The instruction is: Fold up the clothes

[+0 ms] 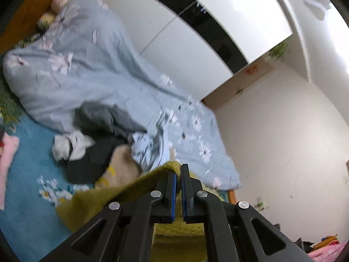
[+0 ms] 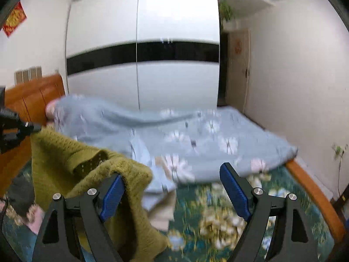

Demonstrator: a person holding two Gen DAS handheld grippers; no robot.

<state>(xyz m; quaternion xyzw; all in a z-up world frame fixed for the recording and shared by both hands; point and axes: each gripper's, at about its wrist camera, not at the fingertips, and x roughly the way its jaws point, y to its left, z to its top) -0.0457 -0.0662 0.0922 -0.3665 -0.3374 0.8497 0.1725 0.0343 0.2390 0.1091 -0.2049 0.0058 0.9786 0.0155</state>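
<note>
An olive-green knitted sweater (image 1: 98, 203) hangs lifted above the bed. My left gripper (image 1: 178, 171) is shut on its upper edge, the blue pads pinching the knit. In the right wrist view the sweater (image 2: 65, 152) stretches from the left gripper (image 2: 35, 128) at the far left down across my right gripper's left finger. My right gripper (image 2: 172, 171) stands wide open; the fabric drapes over its left finger (image 2: 113, 194) and is not pinched. The right finger (image 2: 235, 194) is bare.
A light blue floral duvet (image 1: 91, 65) lies heaped along the bed. Beside it is a pile of grey, white, black and beige clothes (image 1: 91, 144). A wooden bed rail (image 2: 314, 194) runs at the right, a white wardrobe (image 2: 141, 76) stands behind.
</note>
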